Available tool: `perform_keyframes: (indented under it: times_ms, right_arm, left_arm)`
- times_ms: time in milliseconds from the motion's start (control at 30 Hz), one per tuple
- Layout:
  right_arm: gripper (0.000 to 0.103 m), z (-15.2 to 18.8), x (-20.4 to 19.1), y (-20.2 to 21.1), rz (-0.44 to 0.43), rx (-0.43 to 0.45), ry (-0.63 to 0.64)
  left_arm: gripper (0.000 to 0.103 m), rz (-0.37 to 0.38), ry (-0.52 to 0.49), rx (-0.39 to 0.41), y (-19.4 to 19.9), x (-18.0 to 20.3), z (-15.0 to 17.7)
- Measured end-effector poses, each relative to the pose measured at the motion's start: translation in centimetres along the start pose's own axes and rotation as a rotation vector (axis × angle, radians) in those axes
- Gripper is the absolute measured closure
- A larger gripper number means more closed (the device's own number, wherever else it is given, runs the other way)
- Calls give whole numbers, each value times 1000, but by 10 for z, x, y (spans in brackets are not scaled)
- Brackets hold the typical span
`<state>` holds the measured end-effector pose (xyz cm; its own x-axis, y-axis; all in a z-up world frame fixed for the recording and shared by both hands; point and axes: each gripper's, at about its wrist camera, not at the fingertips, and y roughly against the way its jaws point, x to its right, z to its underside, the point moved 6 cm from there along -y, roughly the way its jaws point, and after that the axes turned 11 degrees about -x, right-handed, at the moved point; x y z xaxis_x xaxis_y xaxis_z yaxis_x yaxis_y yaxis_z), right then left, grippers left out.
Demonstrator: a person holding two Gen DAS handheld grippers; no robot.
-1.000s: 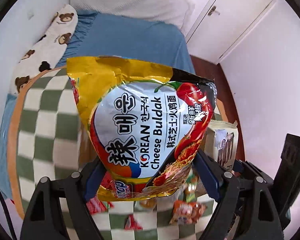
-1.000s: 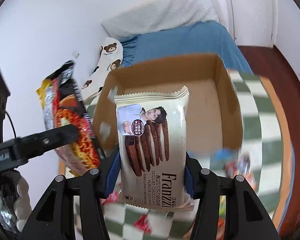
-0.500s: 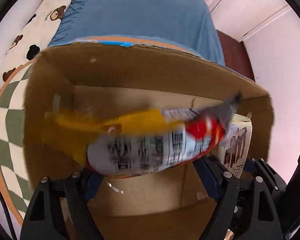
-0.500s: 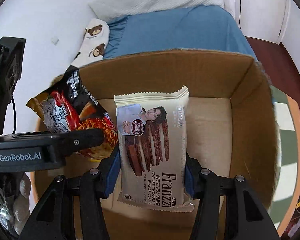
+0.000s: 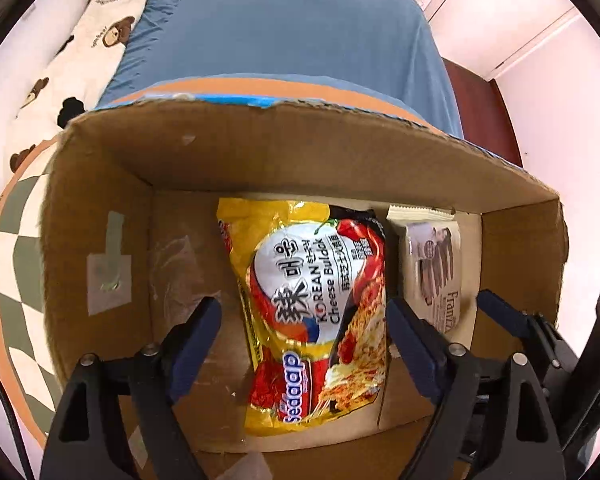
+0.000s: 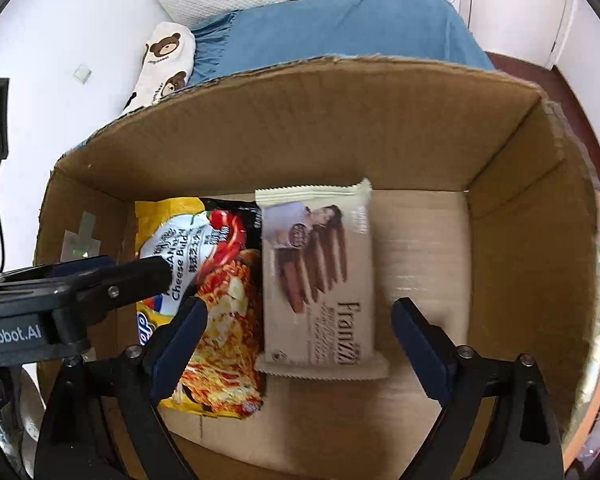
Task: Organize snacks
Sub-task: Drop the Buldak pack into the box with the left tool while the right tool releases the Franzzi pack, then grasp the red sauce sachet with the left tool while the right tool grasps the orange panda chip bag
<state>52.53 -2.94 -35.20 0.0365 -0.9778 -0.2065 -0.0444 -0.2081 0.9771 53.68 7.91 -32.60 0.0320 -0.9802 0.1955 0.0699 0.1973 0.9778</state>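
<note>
An open cardboard box [image 5: 260, 152] [image 6: 340, 120] fills both views. On its floor lies a yellow and red Korean cheese noodle packet [image 5: 312, 312] [image 6: 220, 320]. My left gripper [image 5: 302, 336] hangs over it, jaws opening, pads clear of the packet. One of its fingers [image 6: 140, 272] reaches in from the left in the right wrist view. Beside the noodles, to the right, lies a beige Franzzi cookie packet [image 6: 320, 280] [image 5: 436, 268], slightly blurred. My right gripper [image 6: 300, 336] is above it with its jaws opening and both pads off the wrapper.
The box stands on a green and white checkered cloth [image 5: 16, 264] with an orange border. Behind it are a blue bed cover [image 5: 280, 32] [image 6: 340, 24], a bear-print pillow [image 5: 80, 40] and a white door [image 5: 500, 8]. The right part of the box floor [image 6: 420, 248] is bare.
Both grippers came down from above the cloth into the box. The noodle packet left the left jaws and lies flat. The right jaws spread wide and let go of the cookie packet.
</note>
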Motion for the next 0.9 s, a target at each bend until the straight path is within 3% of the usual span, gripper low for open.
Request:
perform_keyframes:
  times_ms: [467, 900]
  right_arm:
    - [7, 77, -2, 90, 72, 137, 11]
    - [7, 157, -12, 184, 109, 326, 17]
  left_arm:
    - [19, -73, -32, 271, 70, 3, 84]
    - [19, -77, -87, 411, 125, 18, 169]
